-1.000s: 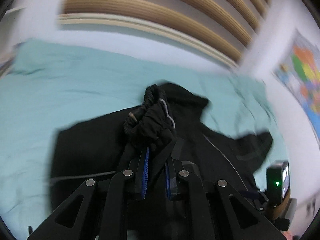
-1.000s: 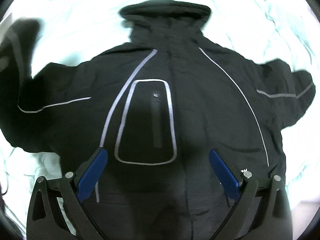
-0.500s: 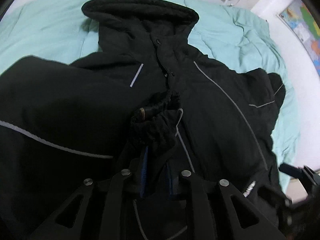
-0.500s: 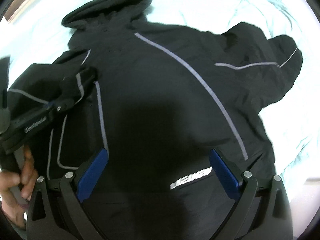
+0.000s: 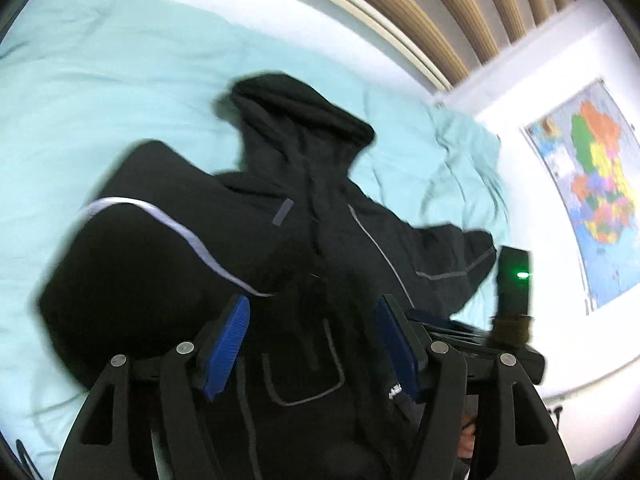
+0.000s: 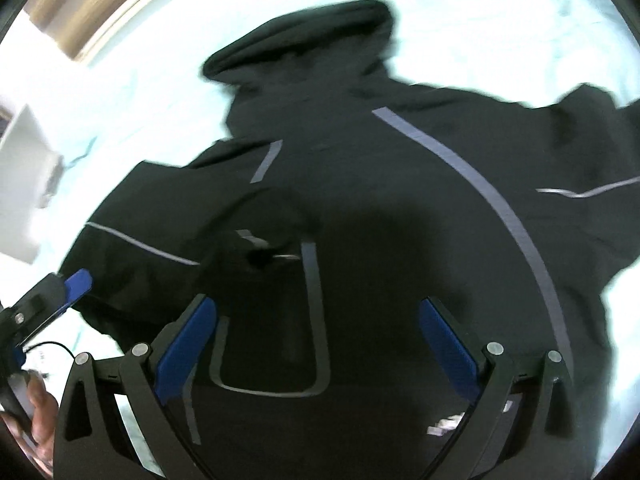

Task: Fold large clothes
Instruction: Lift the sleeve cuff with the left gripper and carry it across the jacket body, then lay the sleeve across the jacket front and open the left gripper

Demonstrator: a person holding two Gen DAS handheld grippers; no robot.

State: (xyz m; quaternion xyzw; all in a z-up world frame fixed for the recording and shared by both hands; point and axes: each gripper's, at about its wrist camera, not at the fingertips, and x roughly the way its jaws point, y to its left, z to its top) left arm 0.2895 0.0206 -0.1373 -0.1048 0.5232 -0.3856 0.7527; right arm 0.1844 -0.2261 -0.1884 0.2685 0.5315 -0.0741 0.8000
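A black hooded jacket [image 5: 304, 240] with grey reflective stripes lies front up on a light green bedsheet [image 5: 120, 92]. Its left sleeve [image 5: 152, 248] is folded in over the chest, the cuff [image 6: 256, 248] lying near the chest pocket outline [image 6: 280, 320]. The right sleeve [image 6: 580, 184] still spreads outward. My left gripper [image 5: 316, 340] is open and empty just above the jacket's lower front. My right gripper [image 6: 320, 344] is open and empty above the pocket area. The left gripper also shows at the left edge of the right wrist view [image 6: 52, 300].
A slatted wooden headboard [image 5: 400, 4] runs behind the bed. A coloured map [image 5: 592, 192] hangs on the white wall to the right. The right gripper's camera unit [image 5: 512, 280] with a green light shows at the right. A white box [image 6: 24, 184] stands at the left.
My left gripper carried the left sleeve cuff across onto the chest, then opened and let it go and drew back. The right gripper stayed open over the jacket.
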